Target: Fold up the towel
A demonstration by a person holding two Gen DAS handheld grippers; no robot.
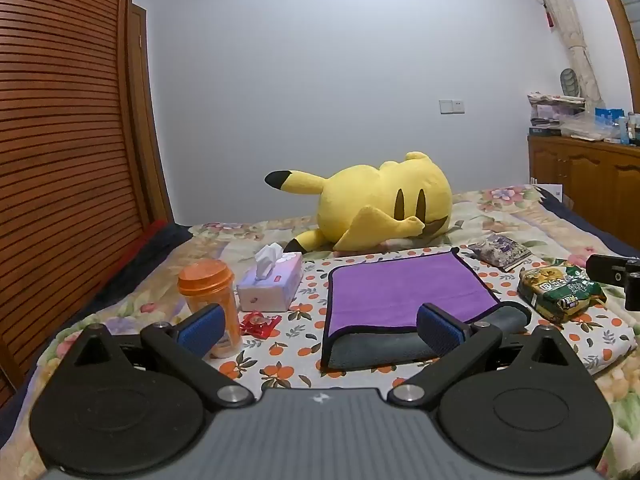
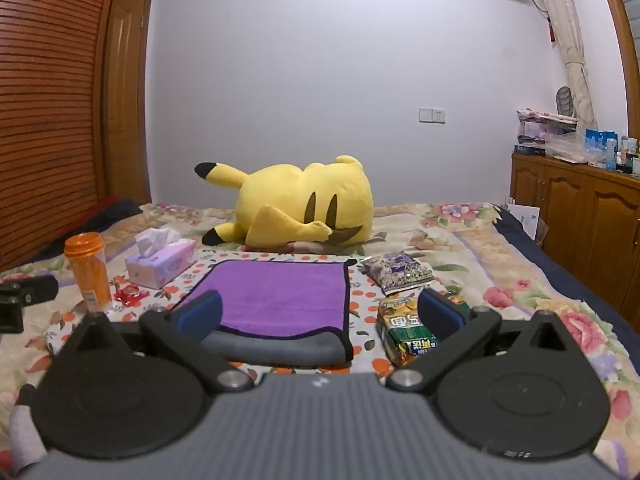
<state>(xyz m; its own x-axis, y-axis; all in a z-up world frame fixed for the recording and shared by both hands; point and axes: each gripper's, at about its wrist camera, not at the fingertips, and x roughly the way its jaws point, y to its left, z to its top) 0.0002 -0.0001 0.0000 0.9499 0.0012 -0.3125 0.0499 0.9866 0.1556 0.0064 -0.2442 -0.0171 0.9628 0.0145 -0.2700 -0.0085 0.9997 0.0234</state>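
Towel [image 1: 404,292] folded on orange-print cloth [image 1: 288,360] on bed [image 2: 500,248], purple face up, grey underlayer showing at near edge. Left gripper [image 1: 320,326] spread wide, released, nothing between fingers; right gripper [image 2: 320,314] likewise spread, empty.

Left wrist view: towel ahead-right, orange bottle [image 1: 210,300] just behind left finger, tissue box [image 1: 272,284] and red wrapper [image 1: 260,323] near.

Right wrist view alone: green snack pack [image 2: 404,328] between fingers' right side, wooden door [image 2: 128,92].
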